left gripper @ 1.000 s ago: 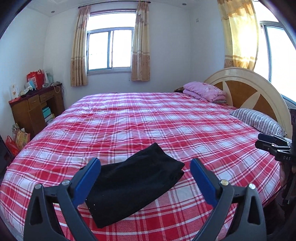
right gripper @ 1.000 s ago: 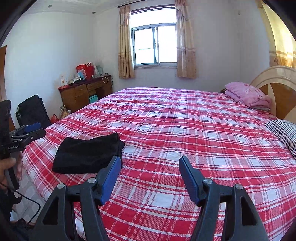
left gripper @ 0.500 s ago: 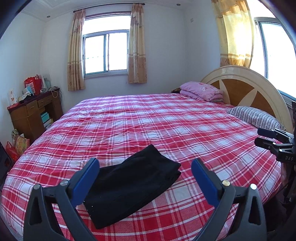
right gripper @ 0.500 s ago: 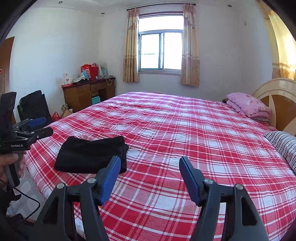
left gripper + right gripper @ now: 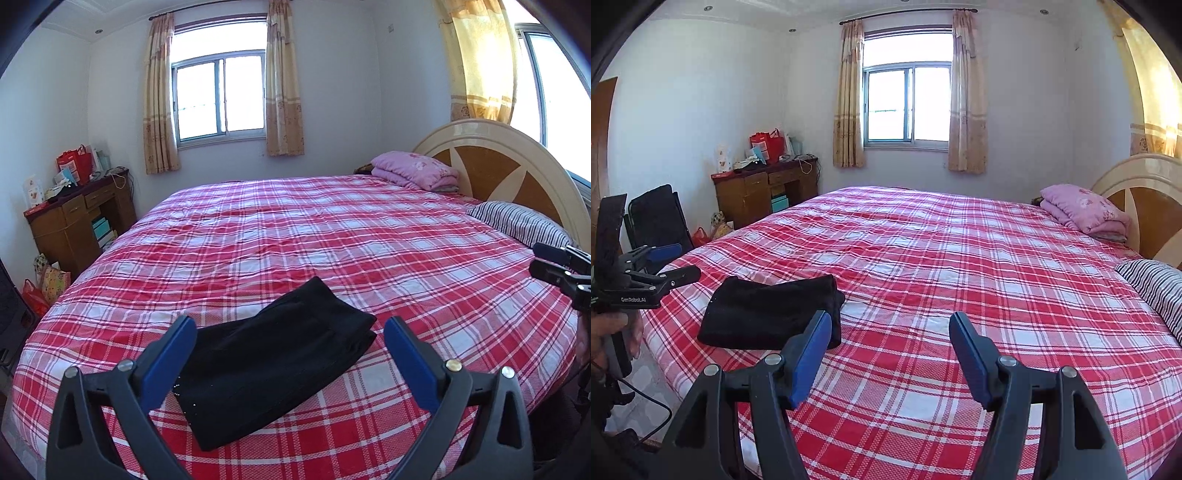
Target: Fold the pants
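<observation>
Black pants [image 5: 273, 358] lie folded into a thick rectangle near the front edge of the red plaid bed [image 5: 332, 236]. My left gripper [image 5: 290, 326] hovers above them, open, blue pads wide apart and holding nothing. In the right wrist view the same pants [image 5: 772, 312] lie to the left, and my right gripper [image 5: 890, 319] stands open over bare plaid beside them. The left gripper [image 5: 670, 264] shows at that view's left edge, held by a hand [image 5: 613, 332]. The right gripper [image 5: 543, 260] shows at the left wrist view's right edge.
A pink folded quilt [image 5: 415, 170] and a striped pillow [image 5: 517, 221] lie by the curved headboard [image 5: 498, 166]. A cluttered wooden desk [image 5: 77, 221] stands at the left wall with bags on the floor. A black chair [image 5: 657, 218] stands by the bed's corner.
Both views have tilted up a little, showing more wall and ceiling. The pants lie as before and both grippers stay open.
</observation>
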{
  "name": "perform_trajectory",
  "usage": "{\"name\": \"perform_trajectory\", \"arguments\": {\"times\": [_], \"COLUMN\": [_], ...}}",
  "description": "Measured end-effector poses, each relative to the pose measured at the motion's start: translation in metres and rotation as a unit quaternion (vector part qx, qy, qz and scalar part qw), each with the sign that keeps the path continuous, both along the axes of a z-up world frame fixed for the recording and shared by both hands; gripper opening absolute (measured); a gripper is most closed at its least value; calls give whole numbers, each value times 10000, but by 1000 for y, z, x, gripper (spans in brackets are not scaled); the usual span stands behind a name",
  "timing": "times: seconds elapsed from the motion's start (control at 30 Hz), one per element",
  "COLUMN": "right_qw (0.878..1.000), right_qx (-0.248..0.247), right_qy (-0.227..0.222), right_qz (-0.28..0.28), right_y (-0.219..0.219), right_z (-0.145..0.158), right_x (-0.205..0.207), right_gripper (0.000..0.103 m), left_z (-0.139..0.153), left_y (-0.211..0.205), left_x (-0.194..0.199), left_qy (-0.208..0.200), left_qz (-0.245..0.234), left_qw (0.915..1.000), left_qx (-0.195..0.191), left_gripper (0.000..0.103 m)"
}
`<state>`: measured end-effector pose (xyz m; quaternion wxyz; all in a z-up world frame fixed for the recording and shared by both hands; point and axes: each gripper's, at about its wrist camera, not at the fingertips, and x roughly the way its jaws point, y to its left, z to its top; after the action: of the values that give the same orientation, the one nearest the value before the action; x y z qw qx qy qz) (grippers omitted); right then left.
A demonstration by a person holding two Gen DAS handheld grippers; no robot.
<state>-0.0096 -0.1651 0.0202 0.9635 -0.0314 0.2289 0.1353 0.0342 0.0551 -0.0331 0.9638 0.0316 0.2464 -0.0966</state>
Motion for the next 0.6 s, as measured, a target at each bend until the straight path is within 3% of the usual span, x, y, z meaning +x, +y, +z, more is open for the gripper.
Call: {"name": "perform_trajectory", "arguments": {"times": [0.17, 0.27, 0.6], "right_qw": [10000, 10000, 9999], "right_qx": [-17, -48, -138], "right_qy": [-4, 8, 54], "right_qz": [0, 12, 66], "right_y": [1, 2, 7], "right_z": [0, -1, -5], "right_x": [0, -1, 0], "right_gripper": [68, 68, 68], "left_z": [2, 3, -2], "left_y": [1, -3, 2], "left_x": [-2, -4, -3], "left_qy": [-79, -184, -208], "left_qz": [113, 281, 401], "left_qw": [9999, 9991, 9987], "left_qx": [15, 241, 254], "left_gripper": [103, 103, 103]}}
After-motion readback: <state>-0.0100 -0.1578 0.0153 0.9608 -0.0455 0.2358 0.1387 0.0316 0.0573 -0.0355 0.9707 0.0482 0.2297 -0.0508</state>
